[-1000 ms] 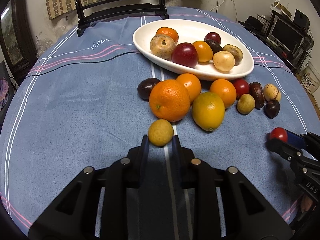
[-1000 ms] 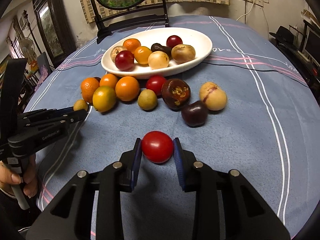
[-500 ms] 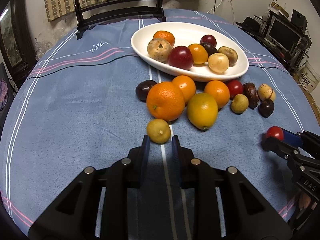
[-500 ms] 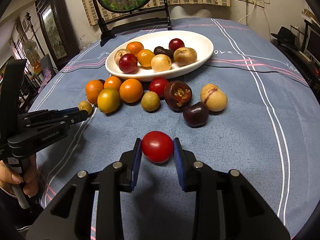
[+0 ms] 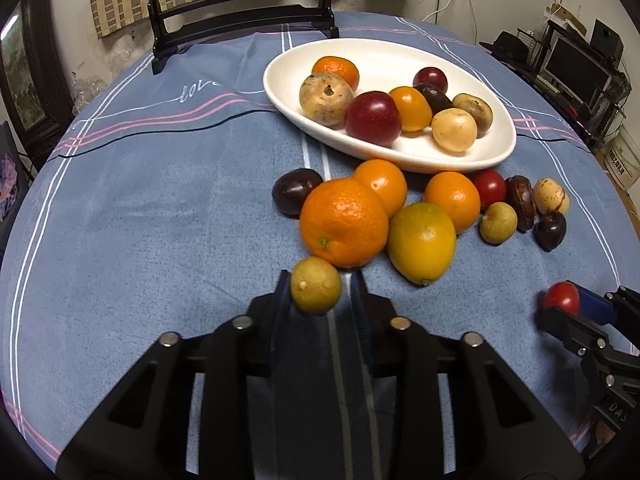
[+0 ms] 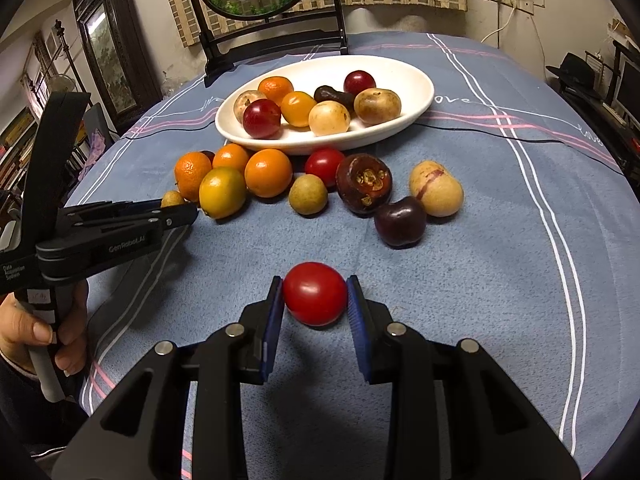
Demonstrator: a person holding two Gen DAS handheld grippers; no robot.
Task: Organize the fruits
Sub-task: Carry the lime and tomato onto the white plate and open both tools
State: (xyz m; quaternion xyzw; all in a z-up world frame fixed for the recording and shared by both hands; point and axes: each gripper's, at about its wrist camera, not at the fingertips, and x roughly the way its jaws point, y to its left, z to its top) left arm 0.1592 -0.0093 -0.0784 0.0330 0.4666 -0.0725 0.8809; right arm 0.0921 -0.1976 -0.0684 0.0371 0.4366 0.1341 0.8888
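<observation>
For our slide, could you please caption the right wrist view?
Right claw grips a round red tomato before a white oval dish of fruit.

L gripper has moved fwd since 1 s ago: the small yellow-green fruit, which sat just ahead of its fingertips, now lies between the two fingers, close to the L one w/ a slim gap on the R side. The big orange is now right at the tips. In the R wrist view the bowl & loose fruit pile look a bit closer than before.
</observation>
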